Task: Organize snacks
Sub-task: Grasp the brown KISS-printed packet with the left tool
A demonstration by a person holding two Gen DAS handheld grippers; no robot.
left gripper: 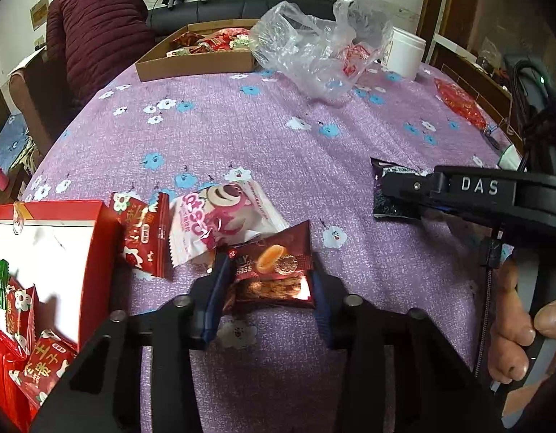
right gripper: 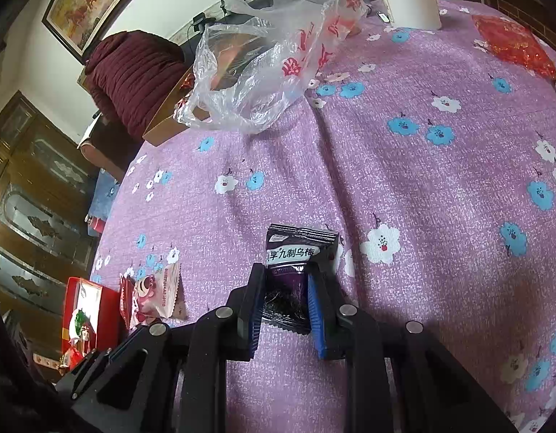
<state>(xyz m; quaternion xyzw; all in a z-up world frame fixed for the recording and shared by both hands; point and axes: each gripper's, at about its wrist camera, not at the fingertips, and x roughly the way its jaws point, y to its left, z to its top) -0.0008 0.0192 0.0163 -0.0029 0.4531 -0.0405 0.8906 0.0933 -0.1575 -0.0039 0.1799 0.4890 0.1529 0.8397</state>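
Observation:
A brown biscuit packet (left gripper: 274,263) lies on the purple flowered tablecloth (left gripper: 278,137), and both pads of my left gripper (left gripper: 268,272) press on its sides. Just left of it lie a pink-and-white bear packet (left gripper: 220,216) and a red packet (left gripper: 144,234). Beside them stands an open red box (left gripper: 93,238) holding several red packets. My right gripper (right gripper: 287,274) is shut on a dark purple plum packet (right gripper: 292,252) resting on the cloth. From the left wrist view that gripper (left gripper: 397,195) comes in from the right with the plum packet (left gripper: 386,176) in its jaws.
At the table's far side stand a cardboard tray (left gripper: 195,65) of snacks, a crumpled clear plastic bag (left gripper: 321,47) and a white jar (left gripper: 404,54). A red foil bag (left gripper: 458,103) lies at the right edge. A person in a maroon jacket (left gripper: 93,25) stands beyond the table.

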